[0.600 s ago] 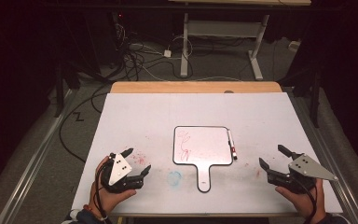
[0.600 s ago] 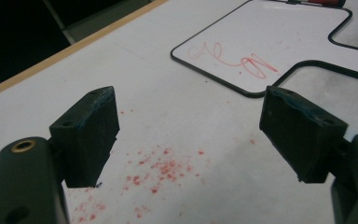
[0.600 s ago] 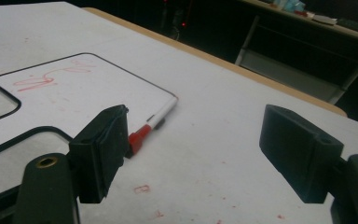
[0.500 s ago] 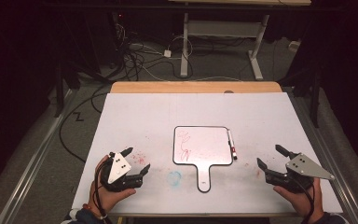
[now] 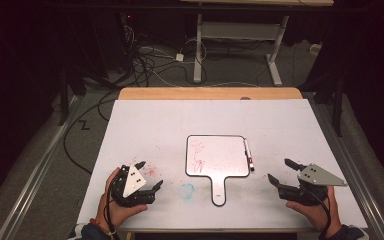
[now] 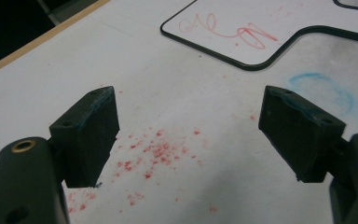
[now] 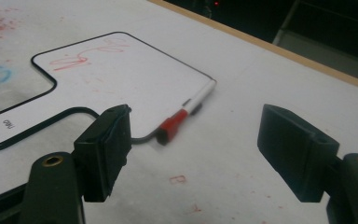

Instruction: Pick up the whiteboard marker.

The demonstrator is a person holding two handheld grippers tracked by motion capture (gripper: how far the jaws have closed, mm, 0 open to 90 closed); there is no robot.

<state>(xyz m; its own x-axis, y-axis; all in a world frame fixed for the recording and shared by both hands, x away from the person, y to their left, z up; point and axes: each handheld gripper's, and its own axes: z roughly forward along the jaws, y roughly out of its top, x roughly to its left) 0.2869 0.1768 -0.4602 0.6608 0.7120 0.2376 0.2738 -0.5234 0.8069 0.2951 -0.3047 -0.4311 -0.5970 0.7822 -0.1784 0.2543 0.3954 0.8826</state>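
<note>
Two tongs hovered wide open and empty over the tabletop's near edge, the left tongs [image 5: 147, 176] over red specks, the right tongs [image 5: 281, 171] aimed at the marker [image 7: 185, 112]. Beyond, mid-tabletop, that marker lay against the whiteboard's [image 5: 215, 155] right edge. Judged a reach: the right tongs needed to advance, straddle the marker and close.

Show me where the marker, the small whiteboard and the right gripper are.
marker [image 7: 182, 115]: right gripper view, on its red cap.
small whiteboard [image 5: 215, 155]: high view, on its white face.
right gripper [image 5: 281, 171]: high view, between its open jaws.

Red-capped white marker [image 7: 186, 114] flat along the scribbled handled whiteboard's [image 5: 215, 155] right edge, touching it.
</note>
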